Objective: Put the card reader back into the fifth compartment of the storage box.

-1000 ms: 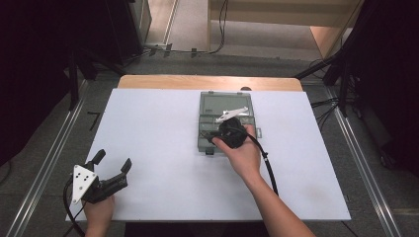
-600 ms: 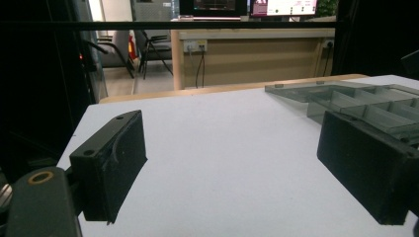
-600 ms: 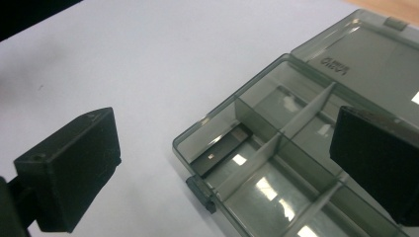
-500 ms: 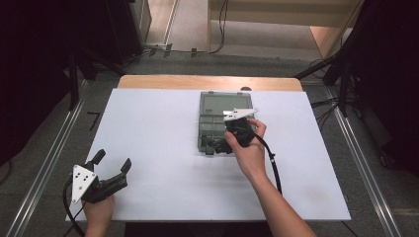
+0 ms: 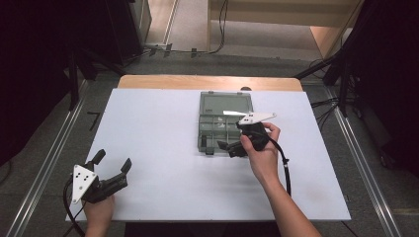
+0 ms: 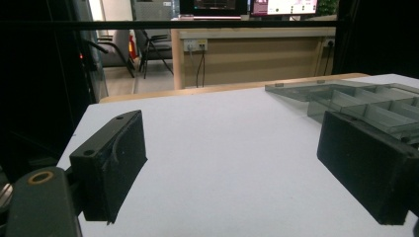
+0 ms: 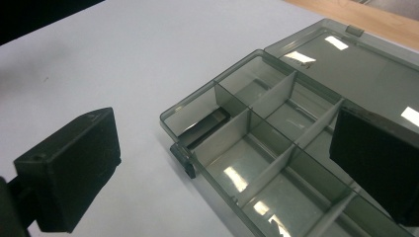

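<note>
An open grey see-through compartment box (image 5: 217,129) lies at the table's middle, its lid (image 5: 226,103) flat on the far side. A small dark piece (image 7: 203,126) rests in a corner compartment by the front latch (image 7: 188,166). My right gripper (image 5: 229,147) is at the box's near right corner, pointing left, open with nothing between the jaws. In the right gripper view, the right gripper (image 7: 227,136) has one jaw over the white table and the other over the box (image 7: 276,148). My left gripper (image 5: 112,162) rests open at the near left, far from the box (image 6: 365,101).
The white table top (image 5: 163,148) has a wooden strip (image 5: 207,82) along its far edge. Metal rails (image 5: 49,158) run along both sides of the table. A black cable (image 5: 285,163) trails from the right gripper toward the near edge.
My right gripper has drawn back from above the box toward its near right corner and turned to point left. The left gripper has stayed put.
</note>
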Available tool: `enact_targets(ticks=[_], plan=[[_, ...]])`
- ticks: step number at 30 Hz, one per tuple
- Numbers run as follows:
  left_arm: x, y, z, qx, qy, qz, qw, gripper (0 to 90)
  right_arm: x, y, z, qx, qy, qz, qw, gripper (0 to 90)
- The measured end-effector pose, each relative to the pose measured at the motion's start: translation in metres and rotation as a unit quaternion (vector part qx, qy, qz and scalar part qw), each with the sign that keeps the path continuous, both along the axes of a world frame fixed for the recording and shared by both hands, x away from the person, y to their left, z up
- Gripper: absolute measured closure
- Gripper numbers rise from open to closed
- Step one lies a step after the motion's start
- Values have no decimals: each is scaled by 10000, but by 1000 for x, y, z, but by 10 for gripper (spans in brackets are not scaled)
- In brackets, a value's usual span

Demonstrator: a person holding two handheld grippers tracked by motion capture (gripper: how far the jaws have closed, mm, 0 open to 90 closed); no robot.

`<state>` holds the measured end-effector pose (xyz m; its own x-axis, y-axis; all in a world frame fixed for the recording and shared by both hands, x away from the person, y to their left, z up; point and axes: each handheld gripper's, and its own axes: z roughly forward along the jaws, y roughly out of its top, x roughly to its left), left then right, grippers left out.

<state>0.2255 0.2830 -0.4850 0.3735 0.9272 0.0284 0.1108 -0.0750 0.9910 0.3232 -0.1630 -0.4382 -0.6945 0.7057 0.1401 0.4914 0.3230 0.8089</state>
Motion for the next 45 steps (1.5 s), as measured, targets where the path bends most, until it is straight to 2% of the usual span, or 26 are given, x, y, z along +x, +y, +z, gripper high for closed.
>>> enact_targets(ticks=[15, 45], plan=[[0, -1, 0, 10, 3, 2, 10000, 116, -16, -35, 0, 46, -134, -268, 9995, 0], [0, -1, 0, 24, 14, 10, 10000, 116, -39, -81, -10, 145, -271, -668, 9973, 0]])
